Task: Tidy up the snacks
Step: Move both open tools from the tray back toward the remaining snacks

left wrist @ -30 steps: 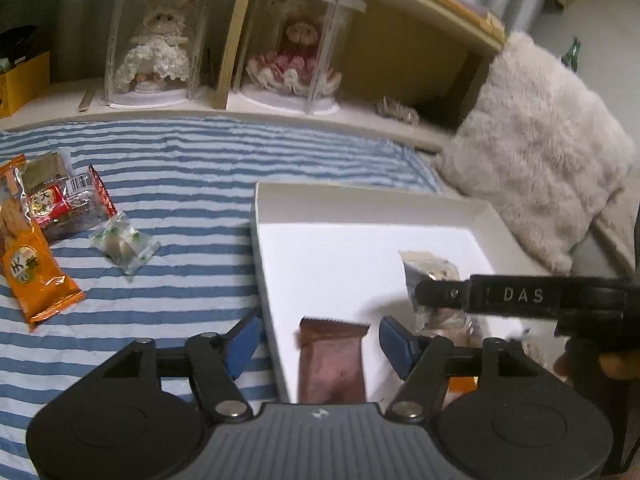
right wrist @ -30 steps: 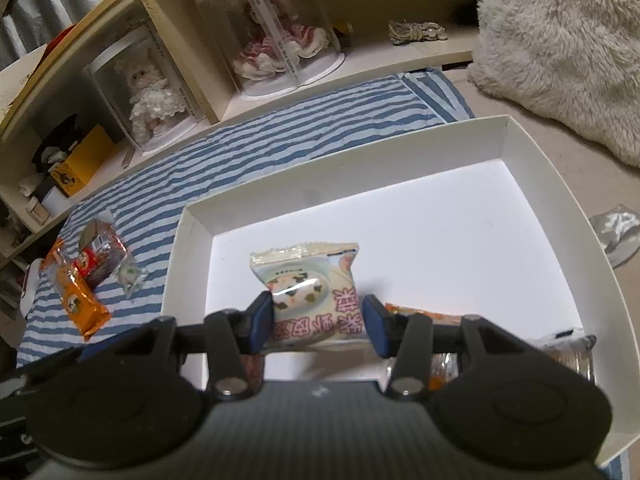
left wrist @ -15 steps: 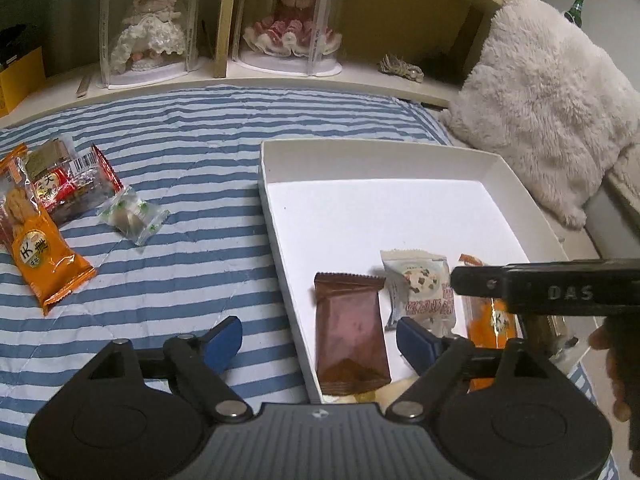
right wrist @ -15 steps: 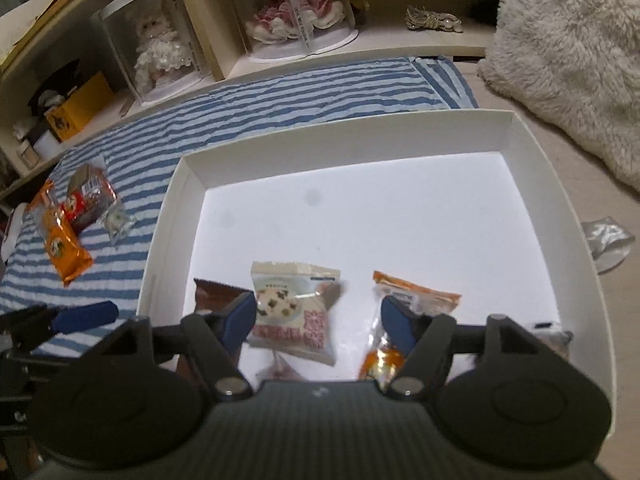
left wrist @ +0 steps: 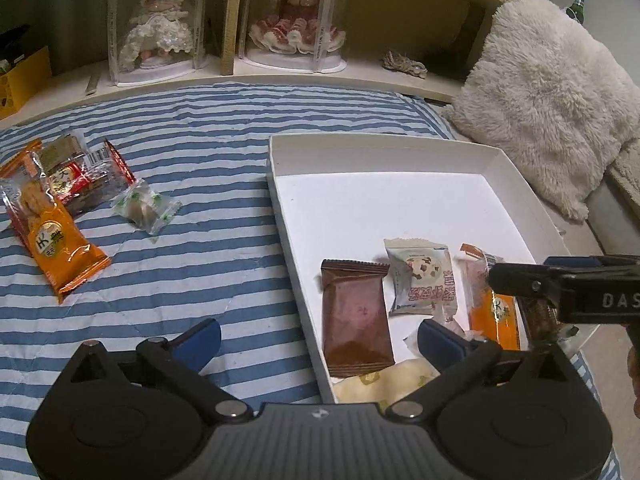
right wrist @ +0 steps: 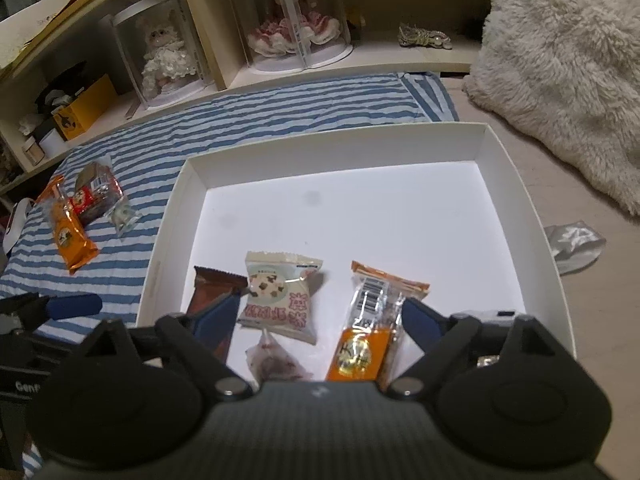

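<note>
A white box (left wrist: 276, 184) (right wrist: 168, 216) lies on the striped bedspread. In it lie a brown packet (left wrist: 354, 316) (right wrist: 208, 284), a white cookie packet (left wrist: 422, 282) (right wrist: 280, 296) and an orange packet (left wrist: 494, 308) (right wrist: 372, 328). My left gripper (left wrist: 318, 338) is open and empty over the box's left wall. My right gripper (right wrist: 316, 318) is open and empty above the box's near end, the cookie packet lying below it. Loose on the bedspread are an orange packet (left wrist: 52, 240) (right wrist: 70, 236), a red packet (left wrist: 86, 180) (right wrist: 96, 196) and a clear green candy packet (left wrist: 144, 208) (right wrist: 122, 216).
A shelf with two cased dolls (left wrist: 156, 36) (left wrist: 296, 28) runs along the back. A fluffy white cushion (left wrist: 552, 100) (right wrist: 568, 64) lies right of the box. A silver wrapper (right wrist: 574, 244) lies on the floor by the box's right wall. A pale packet (left wrist: 384, 386) lies at the box's near edge.
My right gripper opened and let the white cookie packet drop into the box, then drew back and up. My left gripper also drew back from the box.
</note>
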`<action>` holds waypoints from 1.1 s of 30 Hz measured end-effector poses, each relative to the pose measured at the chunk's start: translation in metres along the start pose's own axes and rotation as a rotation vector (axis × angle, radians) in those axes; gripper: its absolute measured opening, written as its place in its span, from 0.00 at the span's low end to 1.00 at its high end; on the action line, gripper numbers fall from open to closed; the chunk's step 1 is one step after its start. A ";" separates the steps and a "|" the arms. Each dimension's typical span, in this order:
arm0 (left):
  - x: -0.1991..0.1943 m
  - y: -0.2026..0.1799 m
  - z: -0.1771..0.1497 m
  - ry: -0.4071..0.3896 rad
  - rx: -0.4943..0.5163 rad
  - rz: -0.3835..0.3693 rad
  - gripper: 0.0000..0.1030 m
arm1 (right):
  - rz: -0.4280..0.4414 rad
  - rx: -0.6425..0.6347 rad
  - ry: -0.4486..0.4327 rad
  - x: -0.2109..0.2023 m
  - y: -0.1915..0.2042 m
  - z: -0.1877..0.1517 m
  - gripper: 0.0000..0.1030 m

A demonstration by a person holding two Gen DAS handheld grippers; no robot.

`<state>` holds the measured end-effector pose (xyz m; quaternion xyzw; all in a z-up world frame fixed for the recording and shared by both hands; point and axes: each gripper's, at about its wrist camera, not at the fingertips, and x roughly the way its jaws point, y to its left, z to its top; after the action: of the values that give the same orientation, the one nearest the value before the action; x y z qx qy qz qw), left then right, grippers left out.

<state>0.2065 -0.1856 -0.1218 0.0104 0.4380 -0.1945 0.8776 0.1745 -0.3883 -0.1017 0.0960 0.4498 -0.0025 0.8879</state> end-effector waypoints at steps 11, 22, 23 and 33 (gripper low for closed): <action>-0.017 0.008 0.001 -0.007 -0.005 0.019 1.00 | -0.025 -0.011 -0.028 -0.014 0.000 -0.007 0.99; -0.039 0.022 0.004 -0.041 -0.041 0.036 1.00 | -0.034 -0.038 -0.048 -0.027 0.010 -0.010 0.99; -0.043 0.023 0.005 -0.047 -0.039 0.040 1.00 | -0.033 -0.041 -0.052 -0.029 0.012 -0.010 0.99; -0.090 0.049 0.013 -0.129 -0.039 0.080 1.00 | 0.003 -0.063 -0.135 -0.046 0.029 -0.007 0.99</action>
<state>0.1851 -0.1123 -0.0516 -0.0018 0.3836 -0.1507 0.9111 0.1442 -0.3621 -0.0640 0.0683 0.3886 0.0062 0.9189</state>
